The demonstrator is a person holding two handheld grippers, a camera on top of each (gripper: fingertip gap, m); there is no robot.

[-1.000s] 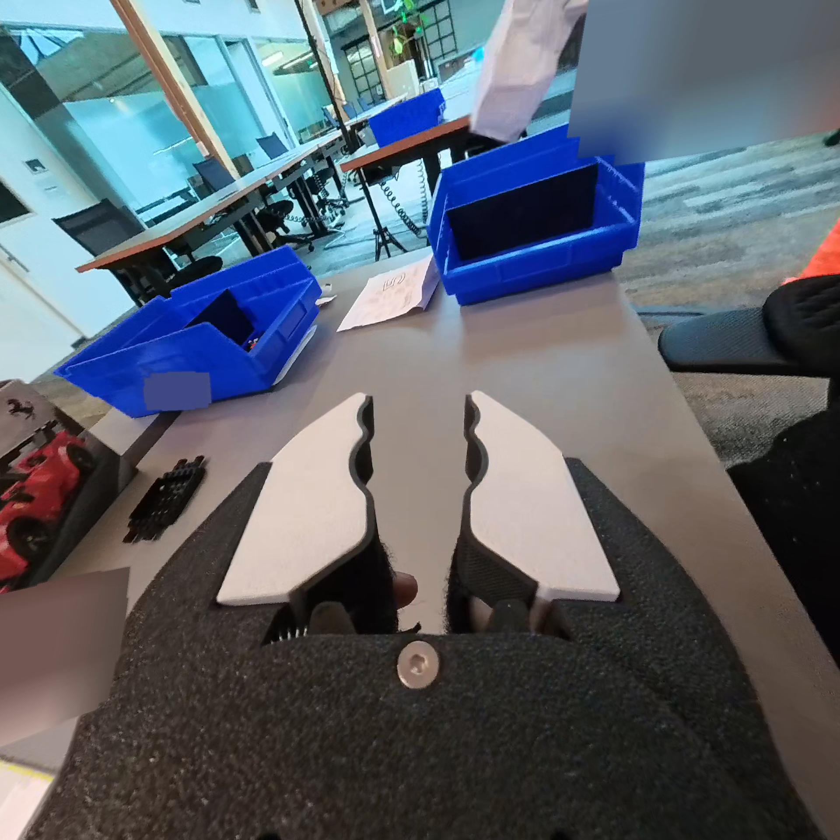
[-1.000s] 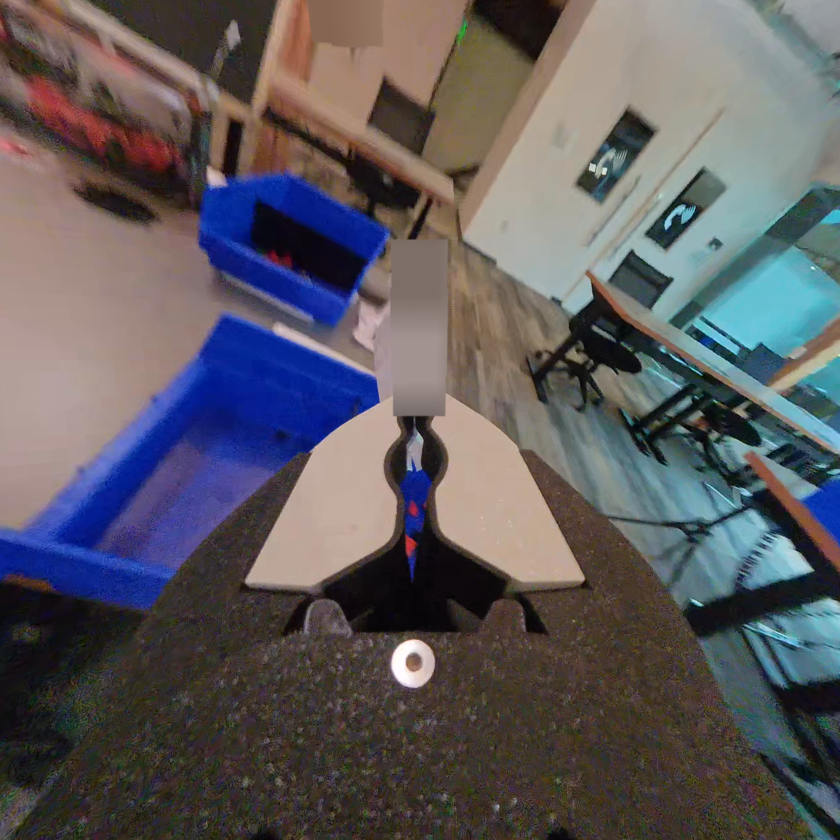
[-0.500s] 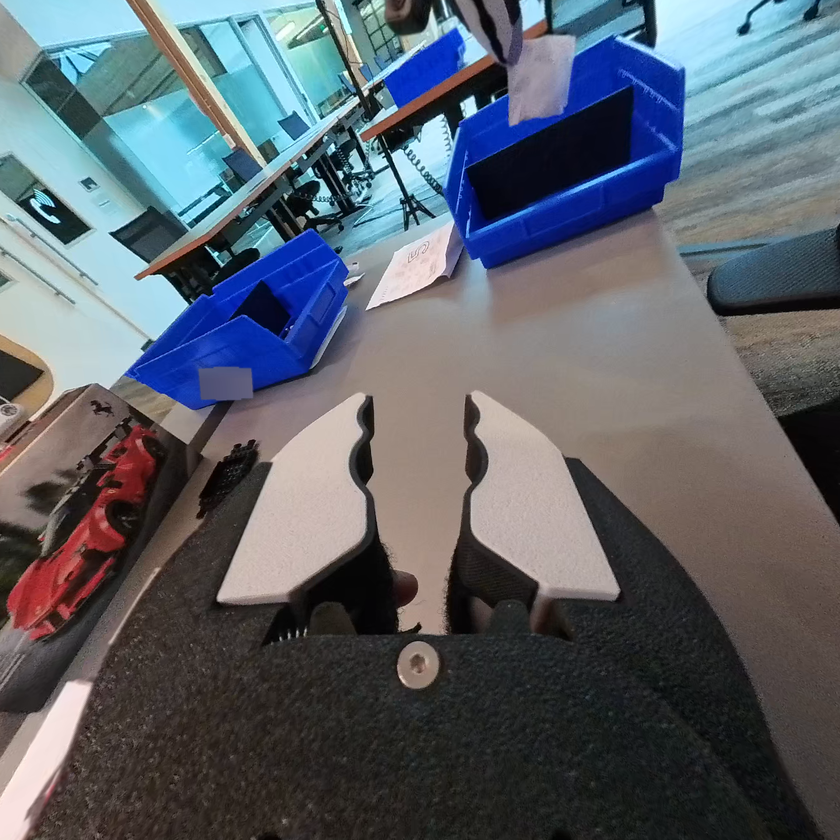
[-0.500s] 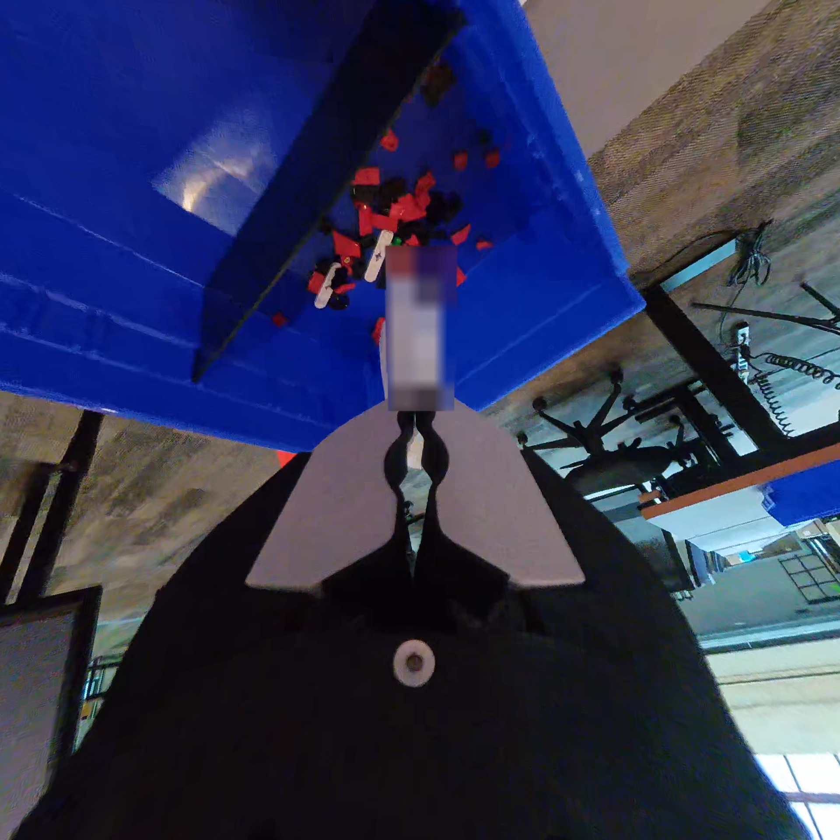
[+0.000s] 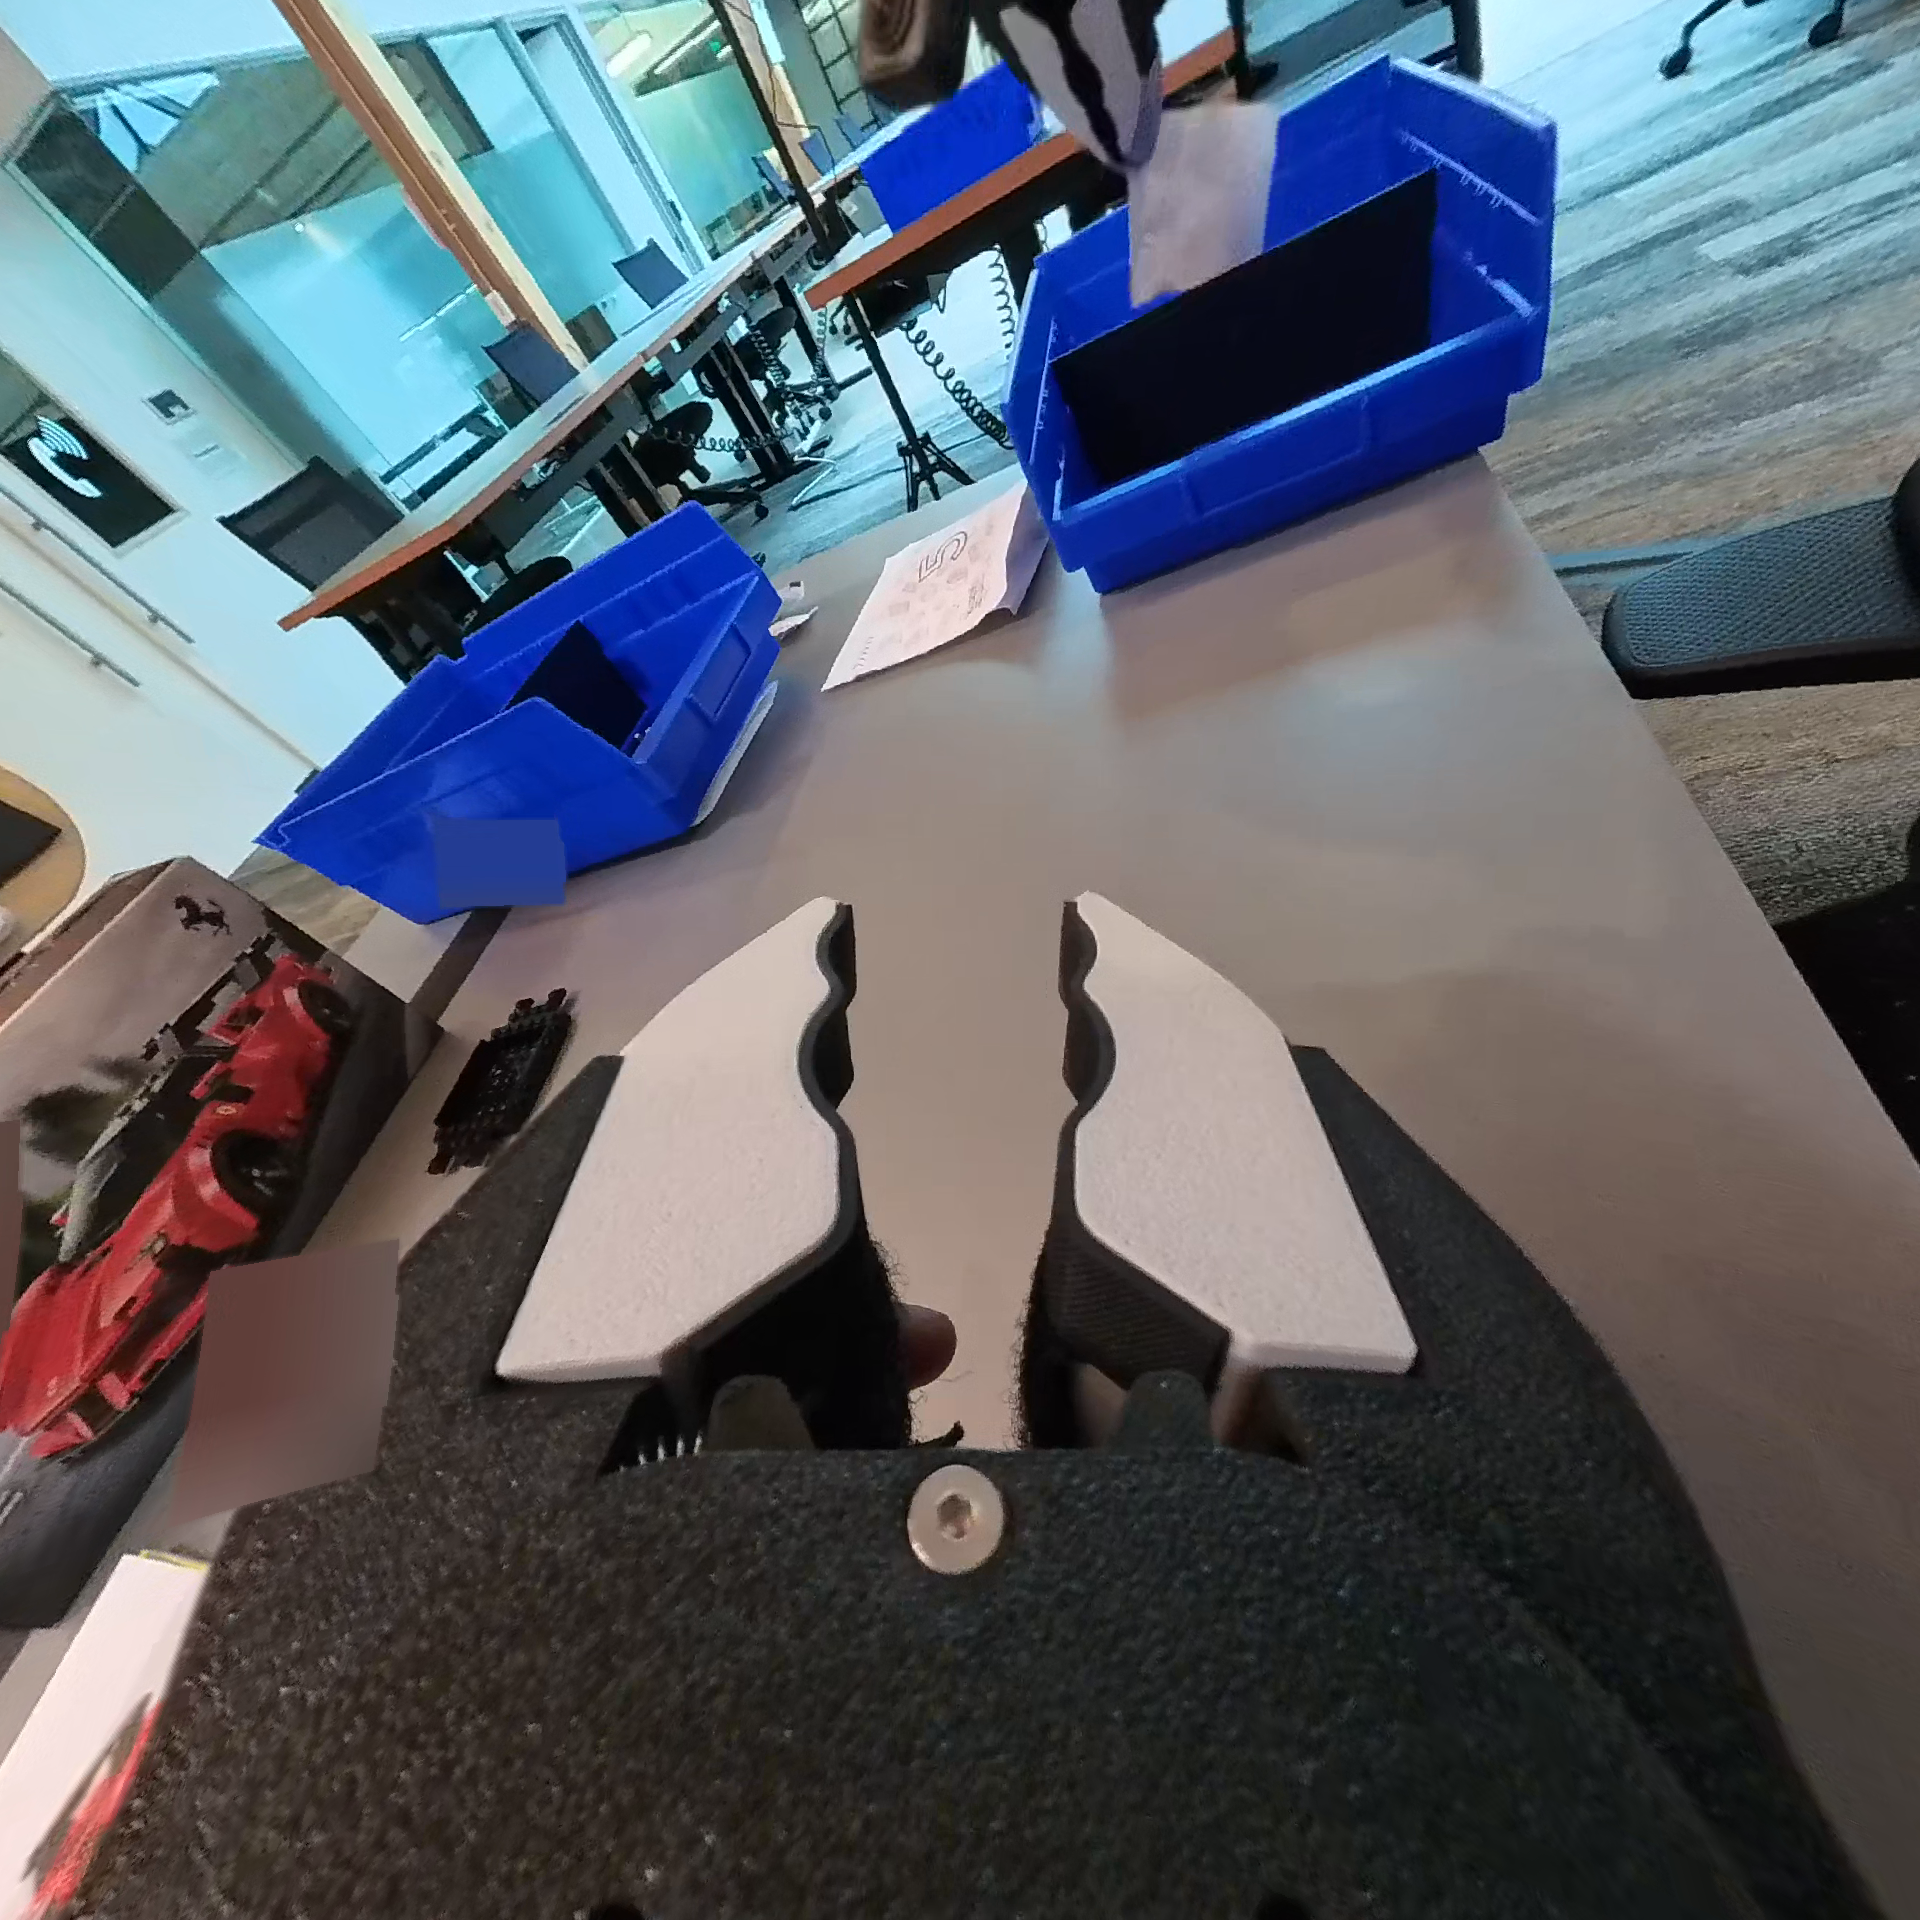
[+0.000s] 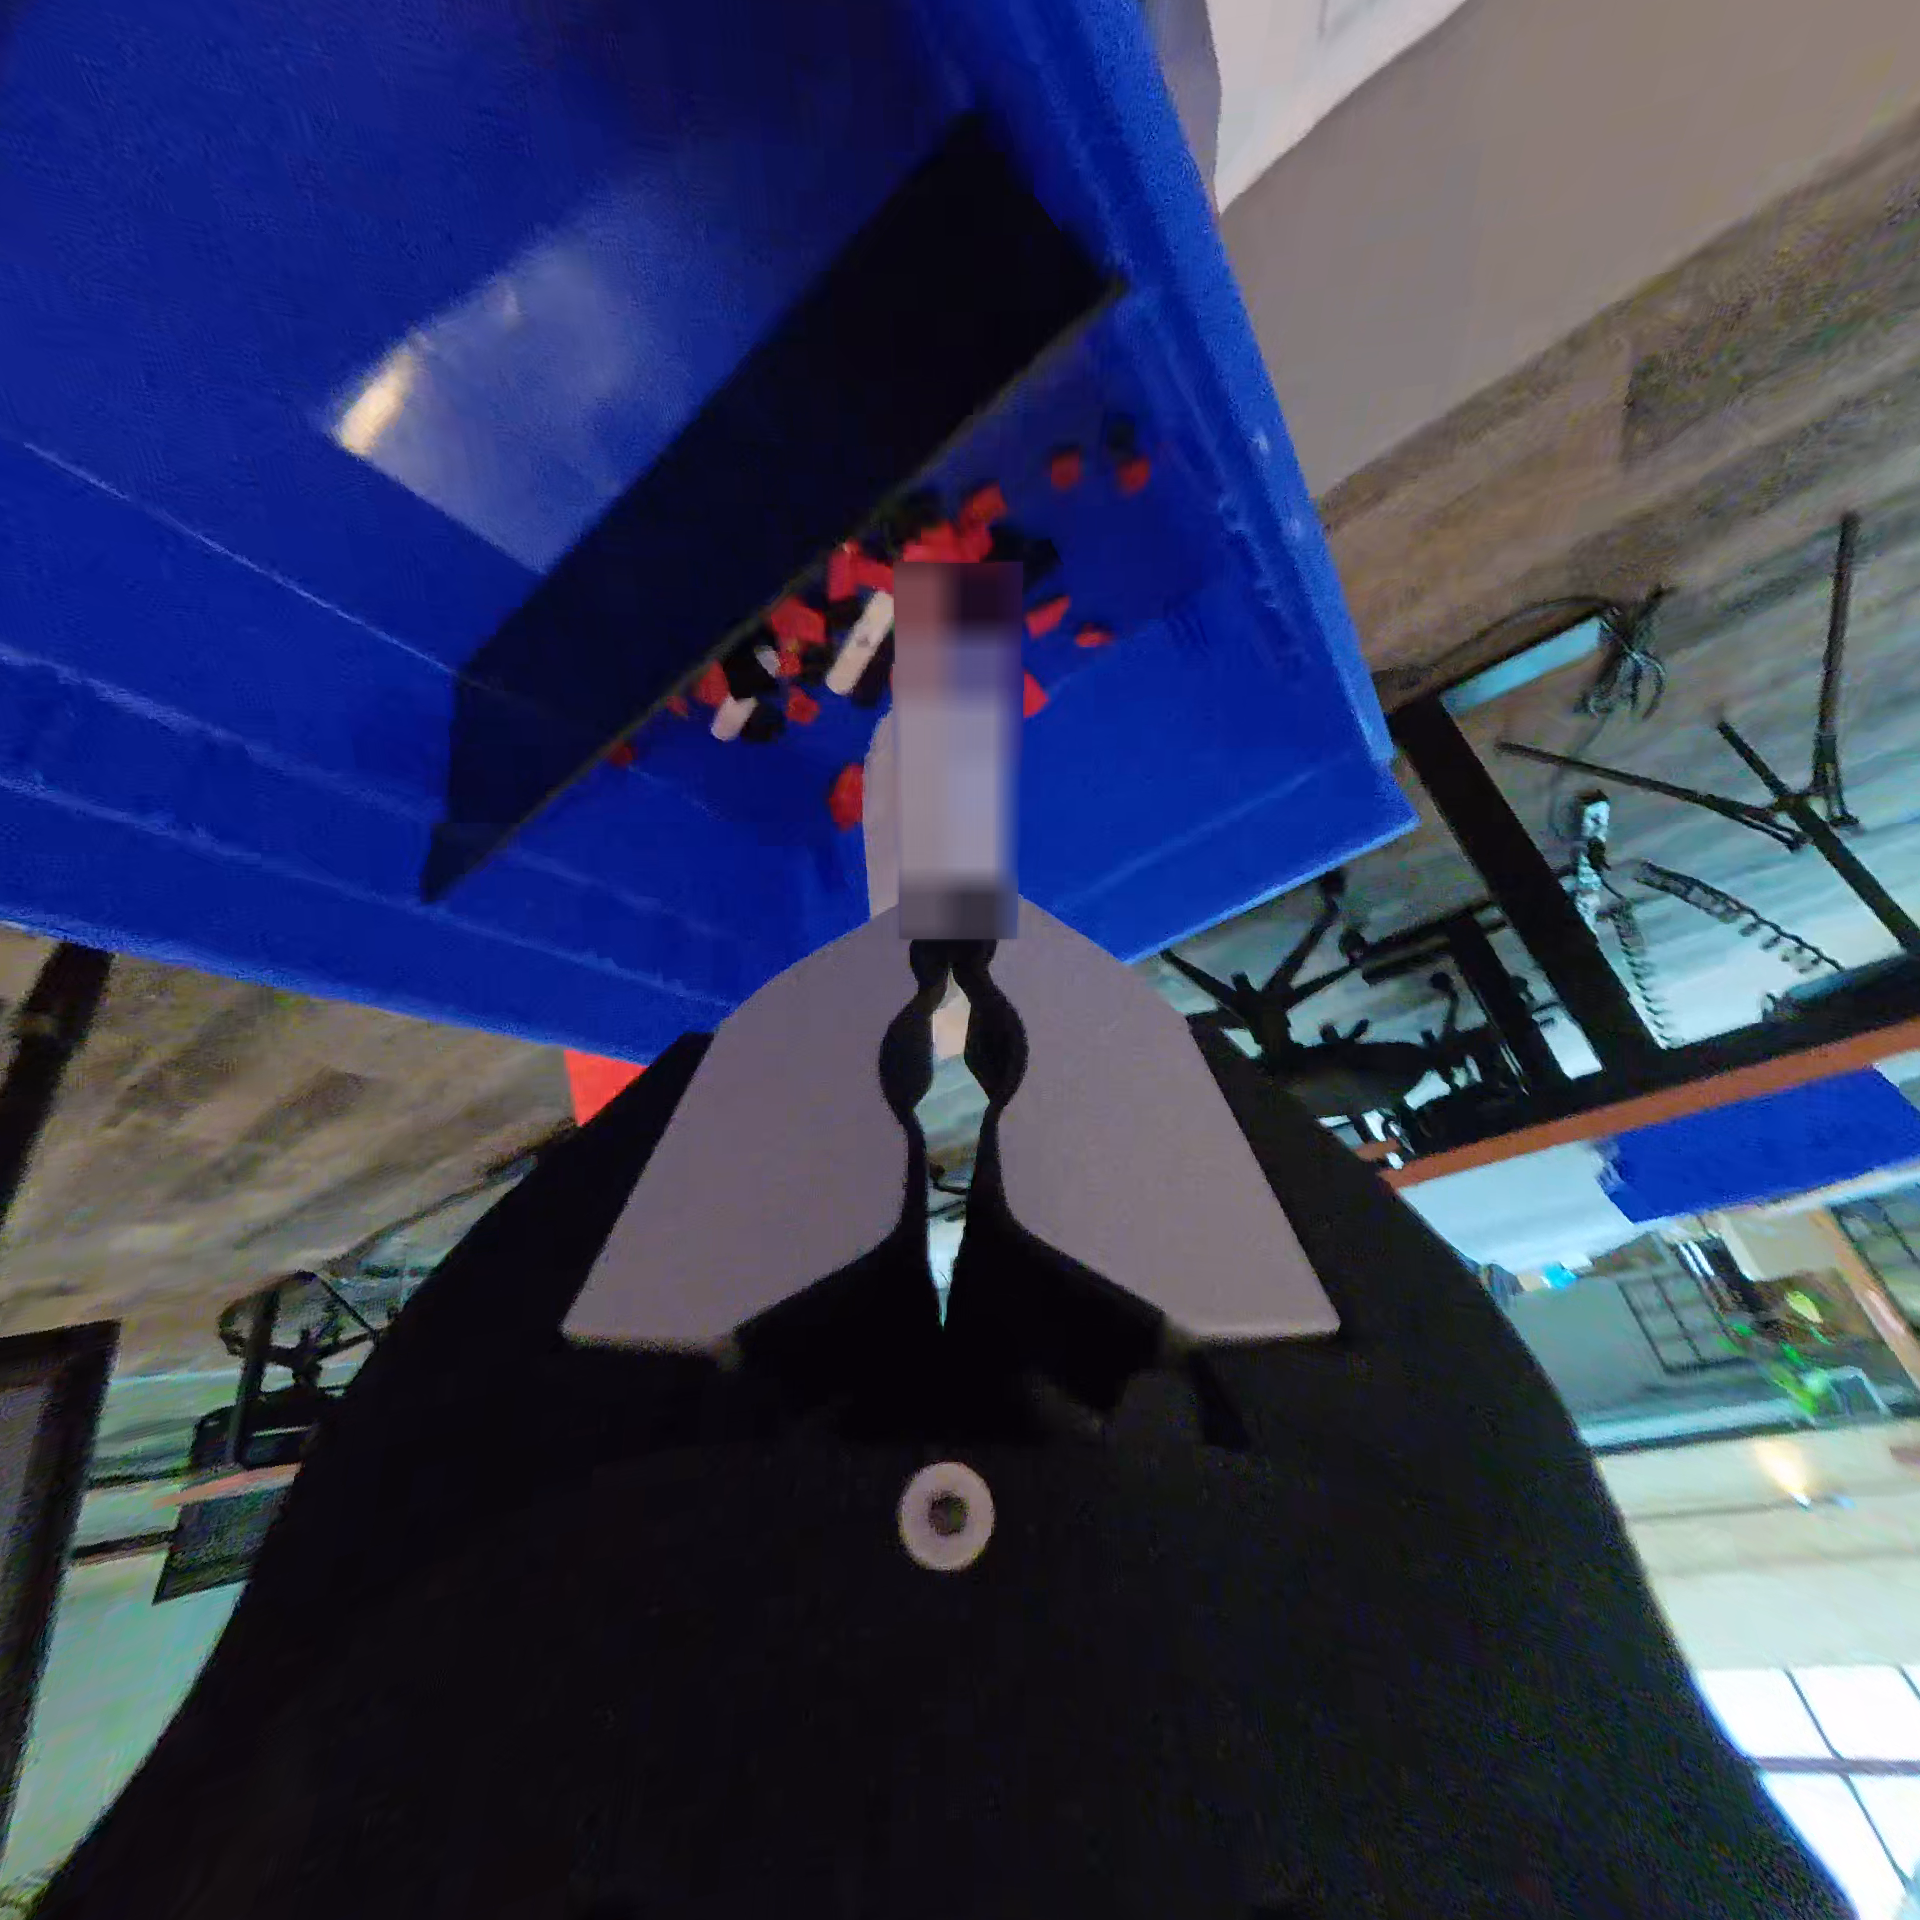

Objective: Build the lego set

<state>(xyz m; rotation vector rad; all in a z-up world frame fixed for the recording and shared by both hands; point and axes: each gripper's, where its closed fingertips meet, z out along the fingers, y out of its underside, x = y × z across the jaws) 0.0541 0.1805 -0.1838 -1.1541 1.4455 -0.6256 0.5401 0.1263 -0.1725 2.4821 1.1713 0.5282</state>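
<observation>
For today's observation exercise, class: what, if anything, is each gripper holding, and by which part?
The left gripper holds nothing; its jaws stand apart over the grey table. The right gripper pinches a thin pale bag by its top edge, above the blue bin.

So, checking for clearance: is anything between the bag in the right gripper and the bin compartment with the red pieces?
Nothing visible. The bag hangs right over that compartment of the bin; the black divider stands off to one side of it.

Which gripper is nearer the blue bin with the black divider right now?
Right gripper: it hangs directly over the bin. The left gripper sits back across the table.
</observation>
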